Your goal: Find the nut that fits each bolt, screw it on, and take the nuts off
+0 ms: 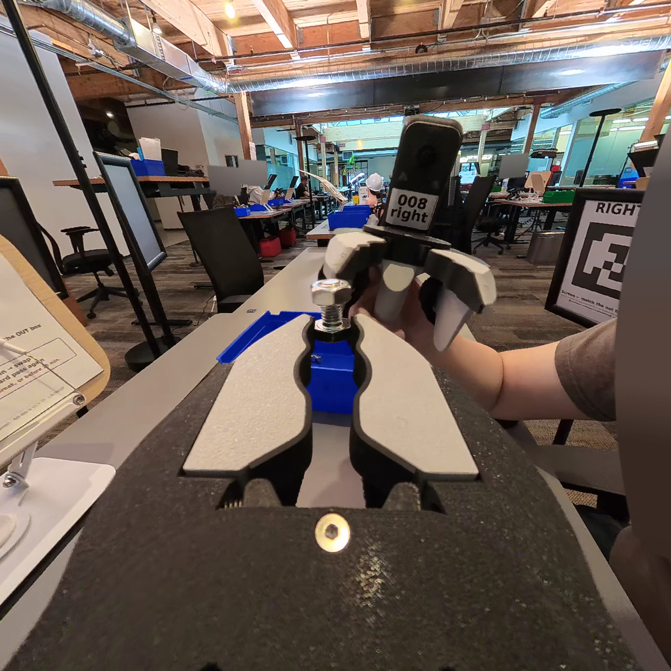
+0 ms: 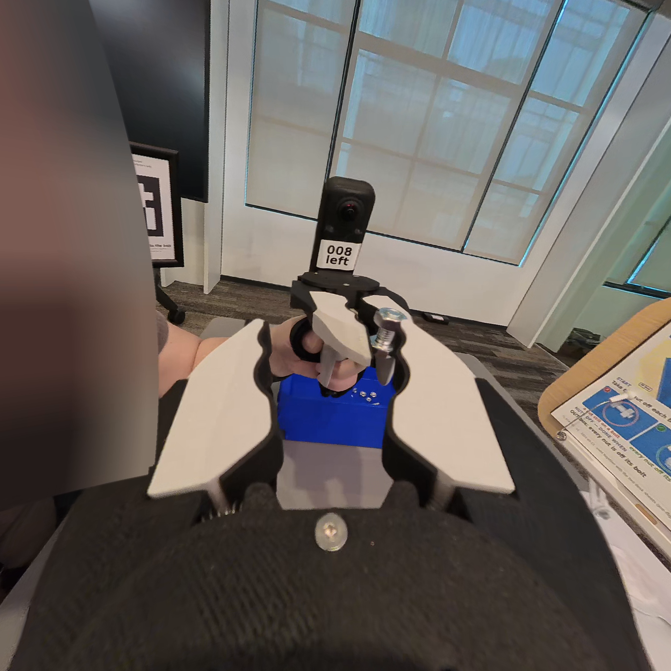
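Note:
A silver bolt (image 1: 330, 295) stands upright, hex head on top, with a nut (image 1: 331, 328) low on its thread. My left gripper (image 1: 331, 332) is shut on the bolt at the nut and holds it above a blue bin (image 1: 332, 385). My right gripper (image 1: 399, 287) is open just right of the bolt head, one finger (image 1: 348, 254) close to it, not gripping. In the right wrist view my right gripper (image 2: 332, 337) is wide open and empty, facing the left gripper (image 2: 374, 348) and the bolt (image 2: 387, 326). Several small nuts (image 2: 363, 394) lie in the bin (image 2: 334, 417).
The bin sits on a grey table (image 1: 276, 290). An instruction board (image 1: 40, 359) stands at the left and shows again in the right wrist view (image 2: 617, 428). A framed marker sign (image 1: 595, 254) stands at the right. Office chairs and desks lie beyond. My left and right fingertips are right by each other.

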Tool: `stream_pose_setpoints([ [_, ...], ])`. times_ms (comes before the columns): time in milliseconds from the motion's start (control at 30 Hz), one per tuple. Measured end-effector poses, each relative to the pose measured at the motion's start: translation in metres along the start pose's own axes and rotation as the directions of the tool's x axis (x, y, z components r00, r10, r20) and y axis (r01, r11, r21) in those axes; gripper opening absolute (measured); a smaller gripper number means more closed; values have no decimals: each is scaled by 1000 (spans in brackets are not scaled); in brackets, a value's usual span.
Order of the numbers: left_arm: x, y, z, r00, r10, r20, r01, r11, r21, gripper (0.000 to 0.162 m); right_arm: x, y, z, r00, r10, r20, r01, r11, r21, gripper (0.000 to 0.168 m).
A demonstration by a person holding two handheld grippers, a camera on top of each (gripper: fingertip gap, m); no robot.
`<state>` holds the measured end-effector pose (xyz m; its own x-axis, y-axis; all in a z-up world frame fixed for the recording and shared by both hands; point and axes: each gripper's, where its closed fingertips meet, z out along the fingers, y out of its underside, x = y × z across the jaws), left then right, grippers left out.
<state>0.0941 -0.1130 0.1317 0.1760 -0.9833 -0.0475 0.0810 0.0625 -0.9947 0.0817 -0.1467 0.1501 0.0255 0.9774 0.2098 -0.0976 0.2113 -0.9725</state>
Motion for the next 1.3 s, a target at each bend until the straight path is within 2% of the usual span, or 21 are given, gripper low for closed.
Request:
stream_pose_setpoints([
  [100,6,2,3,999,-8,-34,8,1000,-6,18,6,1,0,999,10,-32,-9,1000,13,67],
  [300,22,14,15,996,17,-92,-21,999,-47,18,2,11,10,999,51,7,-51,999,6,69],
  [600,4,3,4,1000,15,-13,-16,1000,-7,18,2,7,6,999,40,4,-40,999,9,71],
  [700,-3,1,0,1000,-6,7,6,1000,3,18,-2,4,2,999,25,35,-25,1000,4,59],
  [767,-5,2,0,1000,-17,6,17,1000,4,18,-3,3,1,999,15,36,-15,1000,1,59],
  [933,5,7,6,999,-13,-38,12,1000,-11,18,9,5,2,999,24,-34,-23,999,27,61],
  [1067,16,11,12,998,3,-70,-6,999,-35,18,10,6,4,999,44,-30,-42,997,66,61],
  [1300,12,11,12,999,10,-48,-12,999,-34,18,2,12,12,999,40,4,-40,999,23,69],
])
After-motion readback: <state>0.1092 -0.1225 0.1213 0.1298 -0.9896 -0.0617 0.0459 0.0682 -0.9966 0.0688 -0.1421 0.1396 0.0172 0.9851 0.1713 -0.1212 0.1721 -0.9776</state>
